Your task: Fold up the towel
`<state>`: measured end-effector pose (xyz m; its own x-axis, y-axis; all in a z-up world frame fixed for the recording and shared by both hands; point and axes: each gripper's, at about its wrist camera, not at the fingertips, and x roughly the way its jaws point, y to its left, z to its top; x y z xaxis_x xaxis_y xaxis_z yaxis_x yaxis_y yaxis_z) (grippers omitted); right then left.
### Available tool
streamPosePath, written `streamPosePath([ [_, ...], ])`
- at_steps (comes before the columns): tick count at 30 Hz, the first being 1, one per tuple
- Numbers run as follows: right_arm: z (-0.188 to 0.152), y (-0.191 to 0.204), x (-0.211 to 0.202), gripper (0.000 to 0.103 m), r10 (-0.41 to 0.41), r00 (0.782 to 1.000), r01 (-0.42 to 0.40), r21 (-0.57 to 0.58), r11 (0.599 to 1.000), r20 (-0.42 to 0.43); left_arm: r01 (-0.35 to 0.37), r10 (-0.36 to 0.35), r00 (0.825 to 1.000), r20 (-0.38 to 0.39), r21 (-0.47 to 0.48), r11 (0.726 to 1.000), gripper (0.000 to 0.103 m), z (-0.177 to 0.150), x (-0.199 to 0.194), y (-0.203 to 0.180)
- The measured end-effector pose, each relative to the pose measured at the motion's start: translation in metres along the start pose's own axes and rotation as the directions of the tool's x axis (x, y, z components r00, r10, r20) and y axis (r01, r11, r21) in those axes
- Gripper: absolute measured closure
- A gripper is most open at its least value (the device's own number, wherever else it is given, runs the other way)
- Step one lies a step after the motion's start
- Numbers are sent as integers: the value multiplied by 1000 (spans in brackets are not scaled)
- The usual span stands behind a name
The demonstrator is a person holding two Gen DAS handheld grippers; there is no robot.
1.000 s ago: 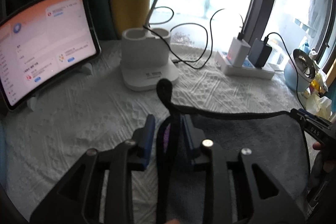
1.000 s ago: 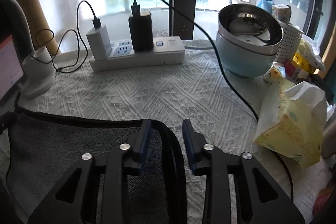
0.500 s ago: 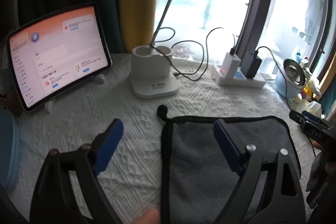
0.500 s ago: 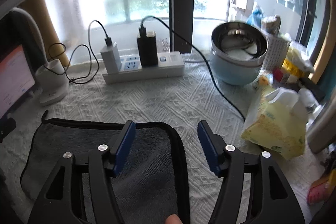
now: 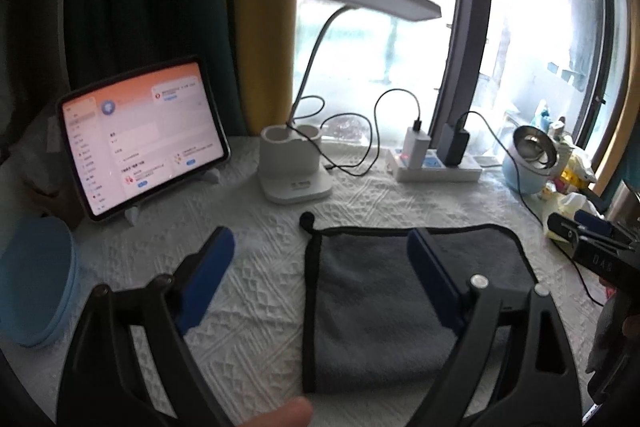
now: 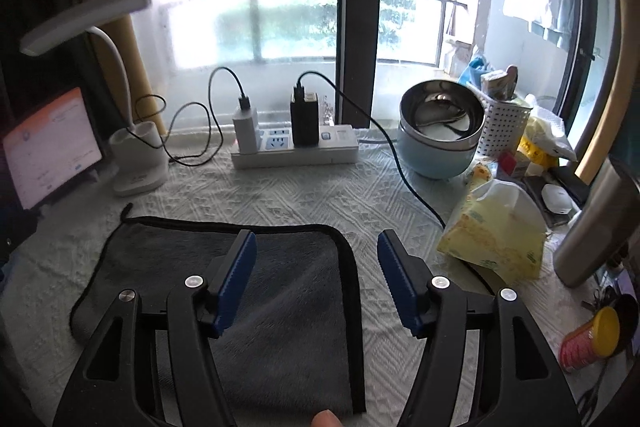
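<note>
Lying flat, towel [image 6: 288,291] (folded) sits released below both spread tongs [image 5: 320,259] [image 6: 316,259].

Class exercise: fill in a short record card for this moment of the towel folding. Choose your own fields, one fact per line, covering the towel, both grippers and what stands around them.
towel: grey towel with black edging, lying flat on the white tablecloth
left gripper: left gripper open, holding nothing
right gripper: right gripper open, holding nothing
behind towel: power strip with two chargers plugged in
left side: lit tablet on a stand, desk lamp
right side: steel bowl, yellow tissue pack
</note>
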<state>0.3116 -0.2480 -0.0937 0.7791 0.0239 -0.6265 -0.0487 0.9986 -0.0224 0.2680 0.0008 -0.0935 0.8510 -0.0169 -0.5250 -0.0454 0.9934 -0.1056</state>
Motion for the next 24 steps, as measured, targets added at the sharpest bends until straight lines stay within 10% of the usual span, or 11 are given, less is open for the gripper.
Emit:
streamPosePath([
  [24,-26,16,-130,37,9,989,-6,-24,1000,149,35,-40,992,117,43,998,13,-24,-114,-6],
])
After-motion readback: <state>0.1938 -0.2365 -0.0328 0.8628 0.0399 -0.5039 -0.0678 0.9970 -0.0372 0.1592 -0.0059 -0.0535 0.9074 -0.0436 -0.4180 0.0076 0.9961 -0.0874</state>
